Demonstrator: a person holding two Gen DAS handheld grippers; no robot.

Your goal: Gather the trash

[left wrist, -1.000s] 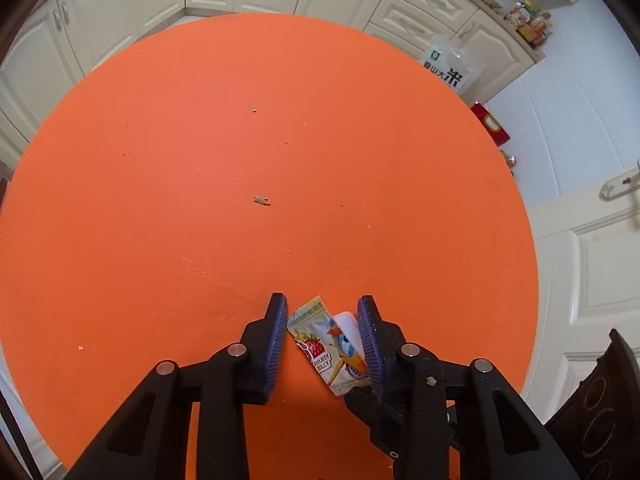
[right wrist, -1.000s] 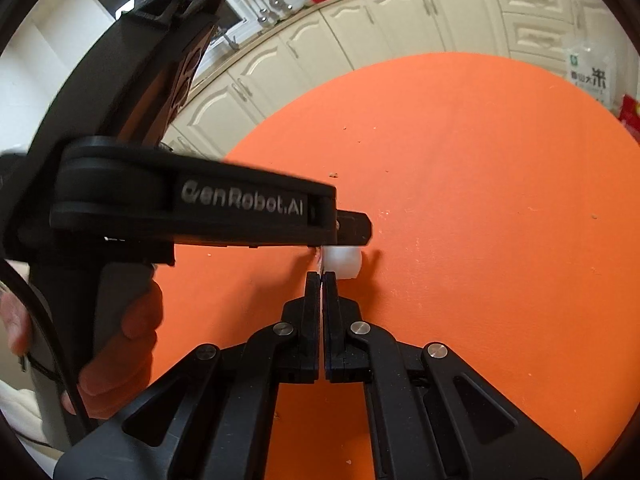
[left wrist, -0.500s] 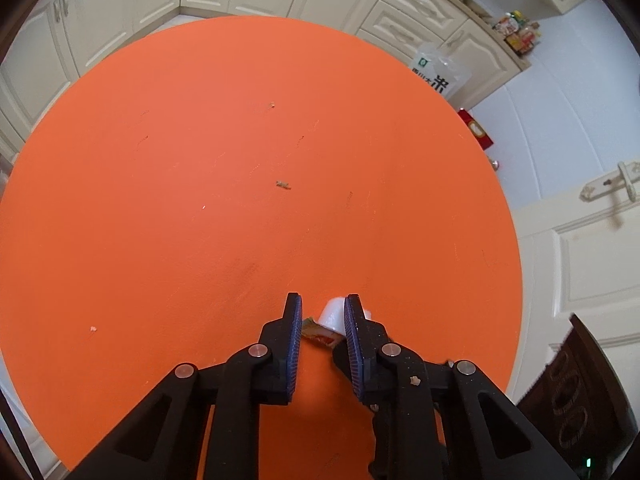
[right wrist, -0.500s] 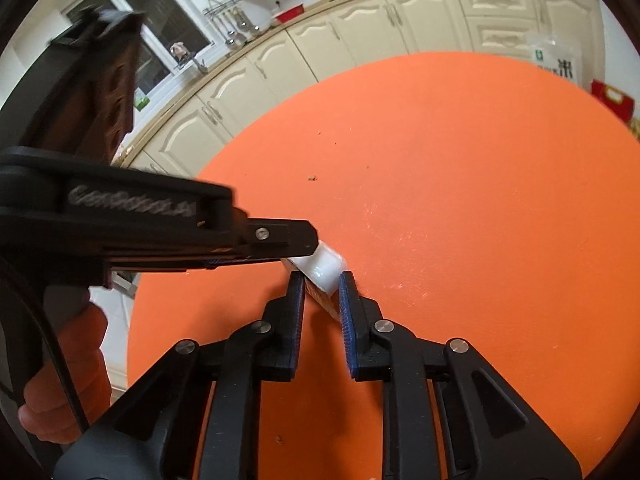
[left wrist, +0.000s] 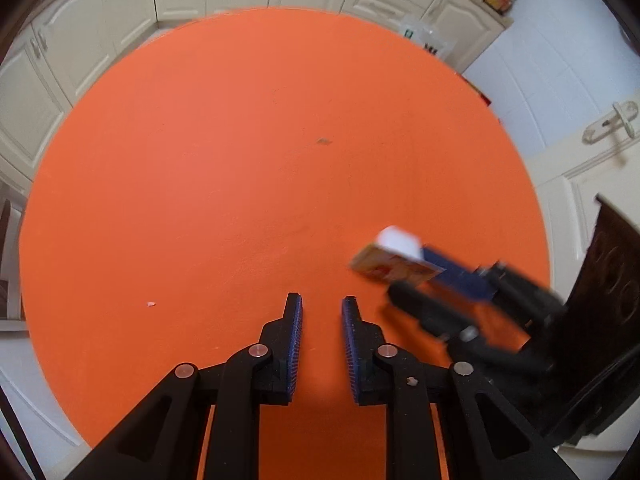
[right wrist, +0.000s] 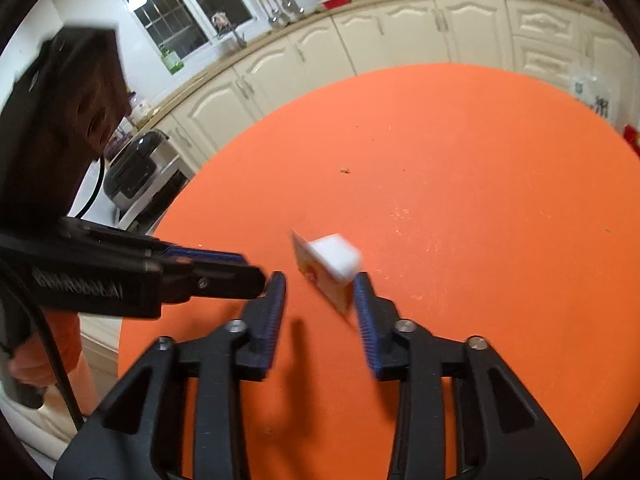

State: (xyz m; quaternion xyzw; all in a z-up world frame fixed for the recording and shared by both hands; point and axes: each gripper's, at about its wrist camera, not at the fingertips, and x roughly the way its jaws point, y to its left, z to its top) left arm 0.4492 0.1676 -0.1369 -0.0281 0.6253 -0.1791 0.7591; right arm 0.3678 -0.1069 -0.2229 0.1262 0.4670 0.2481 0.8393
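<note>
A small juice carton (right wrist: pixel 326 266), white-topped with a printed orange side, sits tilted against the inner face of my right gripper's right finger (right wrist: pixel 366 312). My right gripper (right wrist: pixel 318 296) is open wide around it. The left wrist view shows the same carton (left wrist: pixel 394 262) at the tip of the blurred right gripper (left wrist: pixel 412 280). My left gripper (left wrist: pixel 321 308) is open and empty above the round orange table (left wrist: pixel 240 160), and shows in the right wrist view (right wrist: pixel 208 266) to the left of the carton.
A small crumb (left wrist: pixel 323 142) lies near the table's middle and a pale speck (left wrist: pixel 151 304) at the left. Cream kitchen cabinets (right wrist: pixel 400 36) stand beyond the table. A dark chair back (left wrist: pixel 600 280) stands at the table's right edge, near a white door (left wrist: pixel 592 160).
The left gripper let go of the carton and drew back, empty. The right gripper opened from shut to wide, and the carton now lies against its right finger.
</note>
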